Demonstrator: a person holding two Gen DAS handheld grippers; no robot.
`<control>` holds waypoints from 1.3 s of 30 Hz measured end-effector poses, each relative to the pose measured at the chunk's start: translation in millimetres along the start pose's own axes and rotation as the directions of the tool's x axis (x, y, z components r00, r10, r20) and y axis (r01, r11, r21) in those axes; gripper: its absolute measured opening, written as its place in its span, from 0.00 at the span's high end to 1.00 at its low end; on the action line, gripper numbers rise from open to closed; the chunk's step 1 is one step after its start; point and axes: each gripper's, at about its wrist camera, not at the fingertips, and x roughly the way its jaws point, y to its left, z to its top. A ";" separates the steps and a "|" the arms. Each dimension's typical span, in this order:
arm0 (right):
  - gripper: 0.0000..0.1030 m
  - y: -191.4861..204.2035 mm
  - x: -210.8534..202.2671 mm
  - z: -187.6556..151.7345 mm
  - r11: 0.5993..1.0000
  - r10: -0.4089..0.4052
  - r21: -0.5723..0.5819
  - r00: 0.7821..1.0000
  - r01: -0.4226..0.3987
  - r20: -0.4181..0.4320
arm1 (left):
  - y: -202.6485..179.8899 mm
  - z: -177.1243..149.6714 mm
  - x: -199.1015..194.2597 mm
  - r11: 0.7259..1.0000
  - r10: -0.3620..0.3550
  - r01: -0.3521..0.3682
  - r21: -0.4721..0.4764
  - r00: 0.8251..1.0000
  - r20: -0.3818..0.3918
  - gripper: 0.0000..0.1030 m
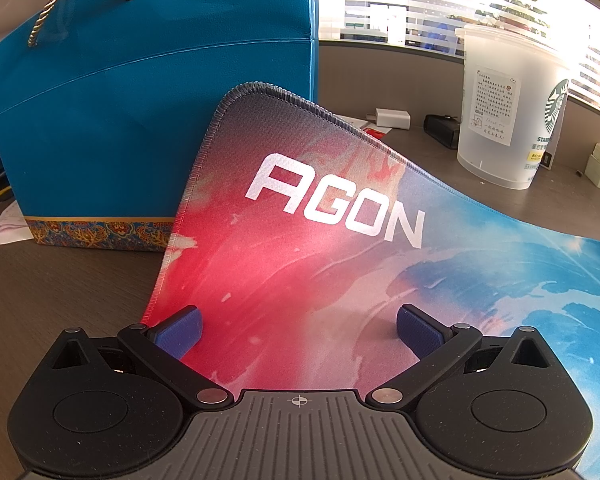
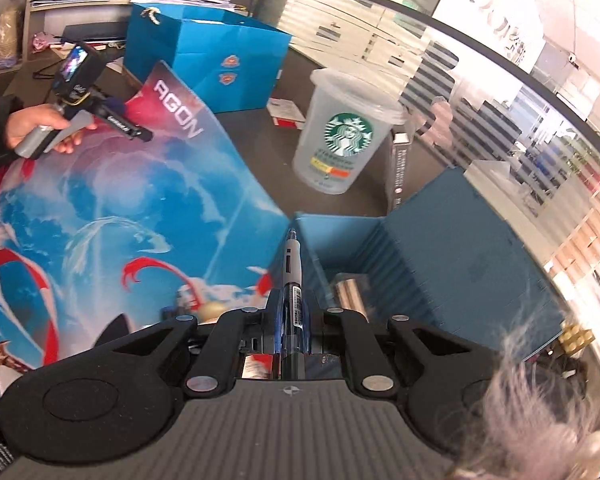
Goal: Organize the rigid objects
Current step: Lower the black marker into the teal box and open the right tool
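Your right gripper (image 2: 290, 312) is clamped on a pen (image 2: 291, 280) held above the blue box (image 2: 460, 248), which holds a metallic roll (image 2: 350, 292). Your left gripper (image 1: 298, 326) hangs released over the mouse mat (image 1: 300, 240). Only the right view shows the box and your hand (image 2: 36, 124).

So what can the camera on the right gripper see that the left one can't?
Only the right wrist view shows the pen pinched in the right gripper, the open blue box beyond it, and the hand holding the left gripper over the mat.

Only the left wrist view shows the left gripper close up, jaws open and empty, plus a white charger.

Both show the AGON mouse mat, the blue gift bag and the Starbucks cup.
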 end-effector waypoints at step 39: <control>0.83 -87.9 113.2 -4.8 0.987 0.162 0.017 0.974 -0.162 -0.158 | 0.0 0.0 0.0 1.000 -0.001 0.001 0.001 1.000 0.000 0.00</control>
